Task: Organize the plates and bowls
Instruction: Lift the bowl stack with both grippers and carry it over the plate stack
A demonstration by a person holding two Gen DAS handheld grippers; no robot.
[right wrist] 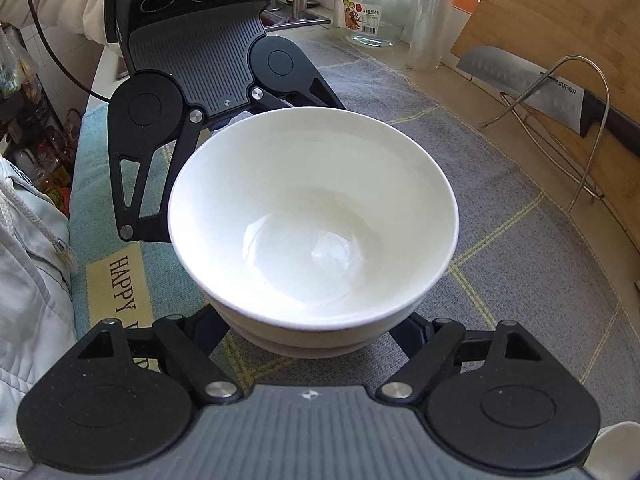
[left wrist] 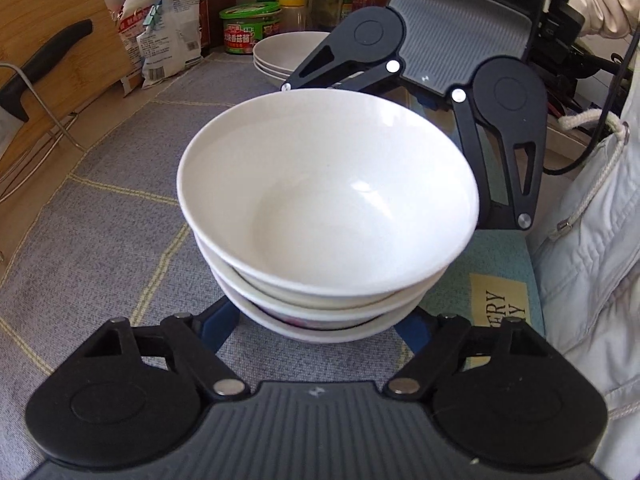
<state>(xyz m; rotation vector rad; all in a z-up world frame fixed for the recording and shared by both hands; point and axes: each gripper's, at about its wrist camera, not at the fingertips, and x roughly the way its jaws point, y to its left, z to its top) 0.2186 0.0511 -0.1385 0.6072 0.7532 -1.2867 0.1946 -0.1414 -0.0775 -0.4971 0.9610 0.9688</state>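
- Three white bowls (left wrist: 328, 216) stand nested in one stack on the grey checked cloth (left wrist: 100, 216), so the bowl part of the job looks largely done.
- A separate pile of shallow plates (left wrist: 280, 56) sits further back on the same cloth, well apart from the bowls; this too appears gathered, though whether either pile is in its final place cannot be judged.
- The left gripper (left wrist: 320, 330) reaches in under the near side of the stack. Its fingers pass beneath the lowest bowl and the tips are hidden, so I cannot tell whether it is clamped on the stack.
- The right gripper (right wrist: 316, 336) comes in from the opposite side in the same manner; its tips are likewise hidden, and its grip cannot be told.
- Judgement: both grippers are set for a two-handed lift or shift of the stack, with that move not yet visibly begun.
- Surface: a kitchen counter, cloth-covered, with a teal mat (right wrist: 120, 280) bearing lettering at the edge nearest the person.
- Surroundings: a wooden cutting board (right wrist: 560, 40) leaning in a wire rack with a knife (right wrist: 540, 84), a glass jar (right wrist: 376, 12), a green-lidded tin (left wrist: 250, 28) and a food bag (left wrist: 168, 28) along the back.
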